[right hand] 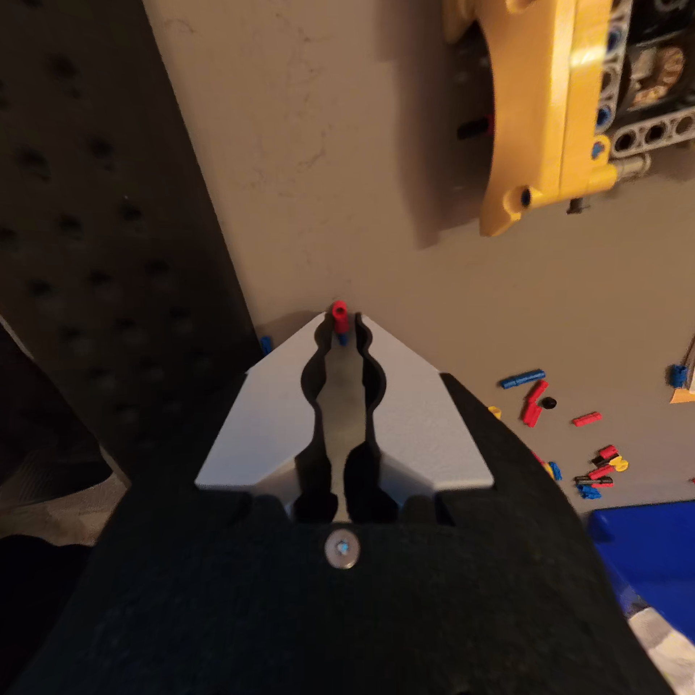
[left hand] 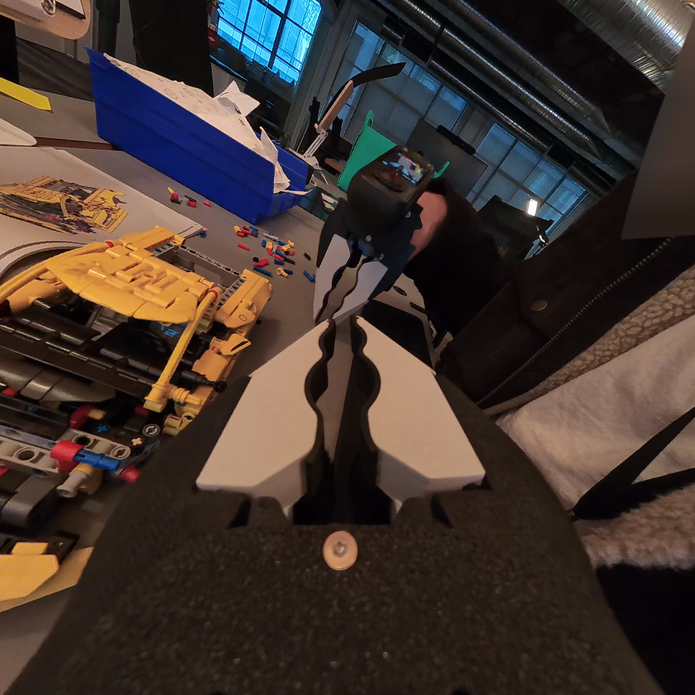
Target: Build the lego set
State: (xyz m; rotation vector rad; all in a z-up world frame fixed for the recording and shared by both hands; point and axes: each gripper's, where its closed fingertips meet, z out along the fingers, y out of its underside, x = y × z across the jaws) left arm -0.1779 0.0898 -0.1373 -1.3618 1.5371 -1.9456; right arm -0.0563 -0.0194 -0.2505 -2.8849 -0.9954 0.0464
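The partly built yellow and black lego bulldozer (left hand: pixel 124 301) lies on the grey table at the left; its yellow blade end shows in the right wrist view (right hand: pixel 545 131). My right gripper (right hand: pixel 341 323) is shut on a small red connector with a blue pin (right hand: pixel 339 314), held at the very fingertips above the table. In the left wrist view the right gripper (left hand: pixel 326 314) points down, its tips almost meeting my left gripper (left hand: pixel 342 321). The left gripper's jaws stand a narrow gap apart with nothing seen between them.
Loose red, blue, yellow and black pieces (left hand: pixel 270 252) lie scattered behind the model and in the right wrist view (right hand: pixel 534 402). An instruction booklet (left hand: pixel 75 210) and a blue bin (left hand: pixel 180 139) holding paper bags stand at the back. A black perforated board (right hand: pixel 94 263) lies left. A person's jacket (left hand: pixel 545 319) is at the right. About 20 centimeters separates my left fingertips from my right.
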